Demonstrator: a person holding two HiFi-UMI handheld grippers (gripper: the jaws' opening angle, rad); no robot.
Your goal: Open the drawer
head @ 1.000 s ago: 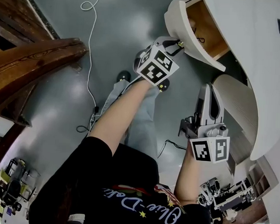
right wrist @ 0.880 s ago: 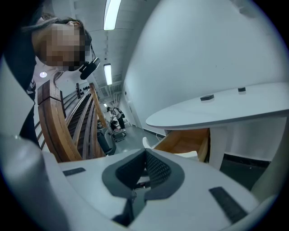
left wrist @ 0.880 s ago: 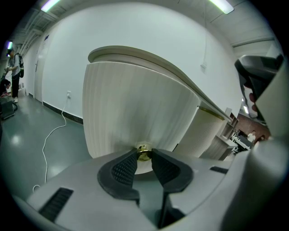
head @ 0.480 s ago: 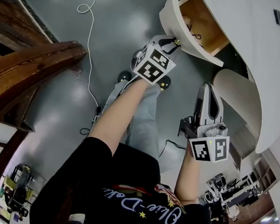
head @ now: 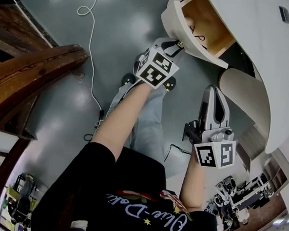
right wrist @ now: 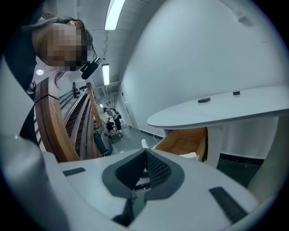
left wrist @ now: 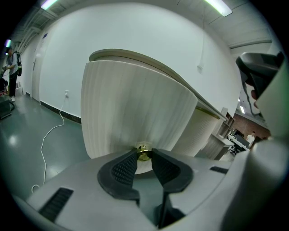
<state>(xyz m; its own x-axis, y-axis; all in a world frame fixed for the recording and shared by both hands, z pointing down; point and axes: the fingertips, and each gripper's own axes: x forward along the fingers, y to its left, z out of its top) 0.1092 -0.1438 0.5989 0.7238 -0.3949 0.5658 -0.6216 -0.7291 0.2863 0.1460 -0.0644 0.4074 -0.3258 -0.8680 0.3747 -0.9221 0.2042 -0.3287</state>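
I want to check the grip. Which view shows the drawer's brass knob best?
The left gripper view: the knob sits close, pinched in the left claw. The head view shows only a glint; the right gripper view shows the drawer inside, no knob.

white ribbed drawer (left wrist: 135, 113), brass knob (left wrist: 143, 152)

We had the left gripper (head: 177, 45) at the brass knob (head: 180, 42) on the curved white front of the drawer (head: 171, 17), which stood pulled out, wooden inside showing. Our right gripper (head: 213, 90) hung apart below it, above the grey floor (head: 53, 97) and its white cable (head: 91, 55).
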